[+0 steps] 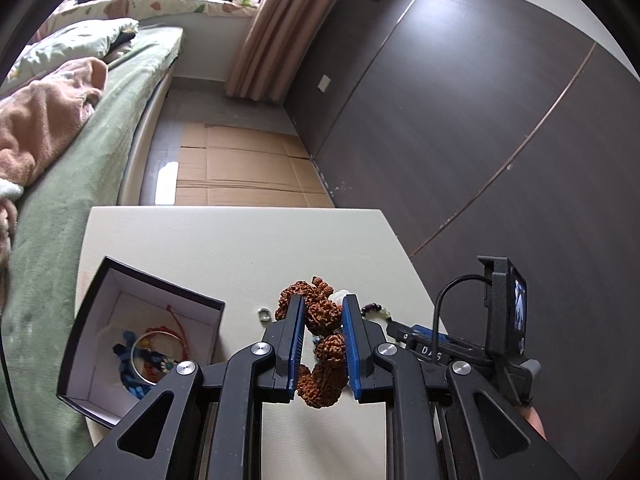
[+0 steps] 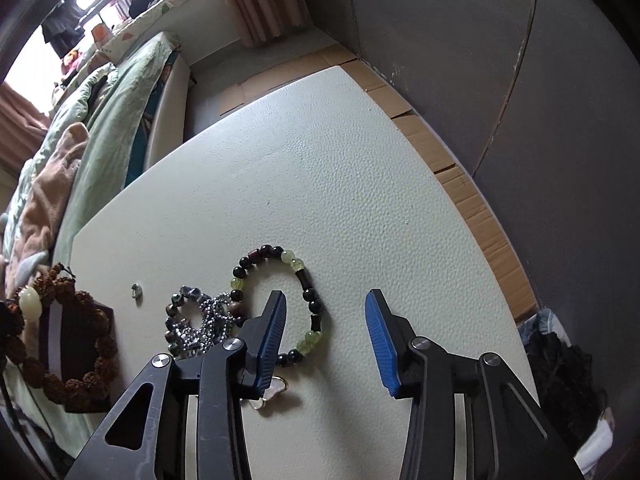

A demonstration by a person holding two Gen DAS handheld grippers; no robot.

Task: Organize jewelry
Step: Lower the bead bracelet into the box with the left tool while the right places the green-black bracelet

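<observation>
Left gripper [image 1: 322, 314] grips knobbly brown seed bracelet [image 1: 320, 344], lifted beside open box [image 1: 140, 344]; its lower part is hidden. Right gripper [image 2: 326, 320] is open over round-bead bracelet [image 2: 280, 304] on pebbled table [image 2: 320, 168], partly hidden.

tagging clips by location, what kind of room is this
Most likely a bedroom: a bed with a green cover and a floral pillow stands beside the small white table, and pink curtains hang by the dark wall.
</observation>
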